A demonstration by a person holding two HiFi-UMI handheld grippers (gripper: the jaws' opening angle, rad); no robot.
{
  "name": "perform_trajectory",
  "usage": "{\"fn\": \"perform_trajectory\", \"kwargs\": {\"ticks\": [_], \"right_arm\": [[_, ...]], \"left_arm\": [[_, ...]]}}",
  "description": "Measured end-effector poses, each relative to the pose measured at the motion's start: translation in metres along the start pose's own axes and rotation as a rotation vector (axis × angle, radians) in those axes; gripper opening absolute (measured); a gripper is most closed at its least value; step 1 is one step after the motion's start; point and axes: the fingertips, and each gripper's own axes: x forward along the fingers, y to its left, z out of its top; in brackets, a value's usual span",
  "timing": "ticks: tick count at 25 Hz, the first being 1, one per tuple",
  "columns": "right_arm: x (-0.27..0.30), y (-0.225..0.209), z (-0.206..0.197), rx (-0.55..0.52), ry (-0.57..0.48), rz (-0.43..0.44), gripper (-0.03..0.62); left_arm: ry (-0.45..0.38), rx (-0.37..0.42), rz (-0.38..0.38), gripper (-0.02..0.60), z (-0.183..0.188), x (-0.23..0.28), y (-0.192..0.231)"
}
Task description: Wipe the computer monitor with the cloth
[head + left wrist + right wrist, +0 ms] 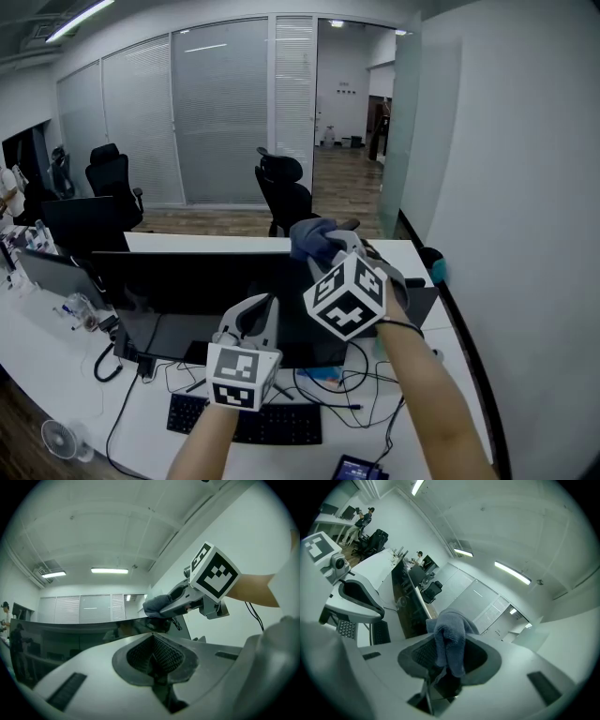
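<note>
Monitor (187, 286) partly behind right hand-held gripper (323, 246)

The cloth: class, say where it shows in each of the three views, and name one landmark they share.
Head view: cloth at centre, just above the top edge of the monitor.
Left gripper view: cloth at upper centre, above the monitor.
Right gripper view: cloth at centre, pinched in the tongs of the right gripper; monitor to its left.
Shared landmark: the monitor.
</note>
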Motion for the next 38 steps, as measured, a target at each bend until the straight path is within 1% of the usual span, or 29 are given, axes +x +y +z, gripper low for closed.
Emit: {"fn": "perform_trajectory", "kwargs": {"ticks": [4,14,24,31,33,38], "right_arm": [[-0.005,-0.009,-0.01,0.012,0.009,0.003,0.137],[-0.018,-0.028,-0.033,0.087,0.014,-0.017,0.137],[-0.025,-0.044,-0.05,0.214,-0.008,-0.031,0.137],[-0.031,-0.055,-0.069,0.358,-0.021,-0.055,0.137],[-0.032,-0.056,-0.073,0.429,-0.041,-0.039,0.137],[-0.034,-0.056,-0.082,0.645,-0.109,0.007,0.137]], "left_arm": [[-0.006,-0.006,-0.005,0.008,0.0,0.004,-0.006],[-0.01,-0.027,-0.026,0.008,-0.004,0.007,-0.023],[-0.012,-0.027,-0.035,0.008,-0.003,0.008,-0.03],[-0.019,-0.025,-0.038,0.008,-0.004,0.009,-0.032],[-0.02,-0.027,-0.039,0.008,-0.004,0.01,-0.033],[-0.006,-0.031,-0.053,0.008,-0.01,0.013,-0.038]]}}
